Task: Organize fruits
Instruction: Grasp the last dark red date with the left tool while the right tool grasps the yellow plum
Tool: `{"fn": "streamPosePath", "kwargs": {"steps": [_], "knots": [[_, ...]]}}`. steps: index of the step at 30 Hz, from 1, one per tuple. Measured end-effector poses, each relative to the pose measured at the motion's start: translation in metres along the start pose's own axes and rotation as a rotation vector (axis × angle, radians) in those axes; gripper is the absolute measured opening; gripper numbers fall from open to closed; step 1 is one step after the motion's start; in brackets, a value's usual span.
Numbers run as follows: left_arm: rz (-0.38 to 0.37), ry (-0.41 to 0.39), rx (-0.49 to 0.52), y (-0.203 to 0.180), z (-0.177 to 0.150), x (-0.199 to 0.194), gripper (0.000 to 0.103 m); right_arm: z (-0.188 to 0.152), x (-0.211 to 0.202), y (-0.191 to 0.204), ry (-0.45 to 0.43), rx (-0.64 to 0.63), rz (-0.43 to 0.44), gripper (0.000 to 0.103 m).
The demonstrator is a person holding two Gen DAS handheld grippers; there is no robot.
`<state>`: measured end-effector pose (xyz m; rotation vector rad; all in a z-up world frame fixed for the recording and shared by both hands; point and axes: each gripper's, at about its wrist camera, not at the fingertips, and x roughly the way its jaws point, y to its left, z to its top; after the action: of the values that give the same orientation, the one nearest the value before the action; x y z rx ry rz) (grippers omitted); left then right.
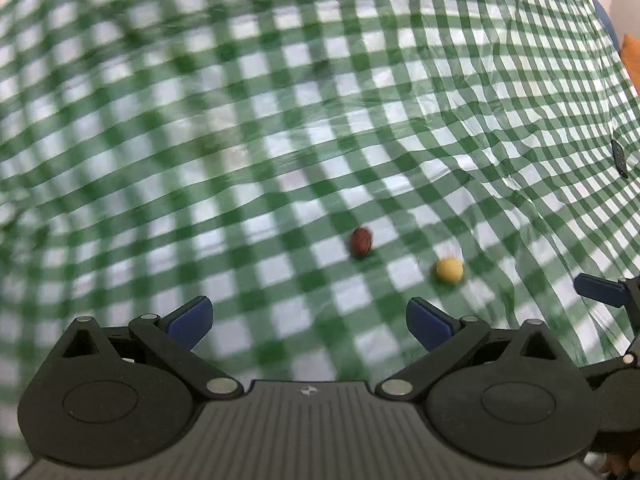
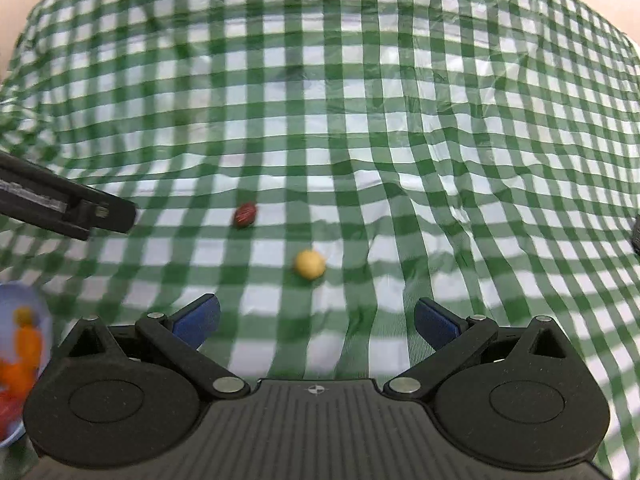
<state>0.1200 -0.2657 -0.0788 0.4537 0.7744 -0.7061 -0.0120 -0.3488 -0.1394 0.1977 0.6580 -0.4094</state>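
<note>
A small dark red fruit [image 1: 361,242] and a small round yellow fruit [image 1: 449,269] lie on the green-and-white checked cloth [image 1: 280,120], close together. My left gripper [image 1: 308,320] is open and empty, a little short of them and to their left. My right gripper [image 2: 316,320] is open and empty; the yellow fruit [image 2: 309,264] lies just ahead of it, the red fruit [image 2: 245,215] further ahead to the left. A pale bowl [image 2: 40,312] holding orange and red fruit pieces sits at the left edge of the right wrist view.
The left gripper's body [image 2: 68,208] juts in from the left of the right wrist view. The right gripper's blue finger [image 1: 600,290] shows at the right edge of the left wrist view. A dark object [image 1: 620,158] lies on the wrinkled cloth far right.
</note>
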Motion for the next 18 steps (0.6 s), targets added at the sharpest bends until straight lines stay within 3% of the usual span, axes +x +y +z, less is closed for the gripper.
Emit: {"fn": "streamPosePath", "kwargs": {"steps": [7,12,14,15,16,17,18], "knots": [[-0.065,0.069,0.019,-0.019,0.029,0.106,0.103,0.015,0.087,-0.002,0.011,-0.051,0.043,0.102],[-0.062,0.116,0.059,-0.032,0.034,0.150,0.102,0.008,0.127,-0.008,0.044,-0.056,0.074,0.097],[-0.093,0.098,0.043,-0.031,0.032,0.149,0.089,0.004,0.123,-0.011,-0.002,-0.033,0.064,0.077],[-0.111,0.077,0.040,-0.032,0.032,0.144,0.067,0.003,0.120,-0.012,-0.015,-0.037,0.069,0.060],[-0.119,0.063,0.055,-0.033,0.032,0.140,0.037,0.003,0.118,-0.013,-0.021,-0.036,0.070,0.038],[-0.128,0.061,0.072,-0.035,0.033,0.137,0.022,0.004,0.116,-0.014,-0.025,-0.030,0.069,0.028],[-0.131,0.065,0.075,-0.036,0.033,0.135,0.021,0.004,0.115,-0.016,-0.021,-0.015,0.081,0.028]]}}
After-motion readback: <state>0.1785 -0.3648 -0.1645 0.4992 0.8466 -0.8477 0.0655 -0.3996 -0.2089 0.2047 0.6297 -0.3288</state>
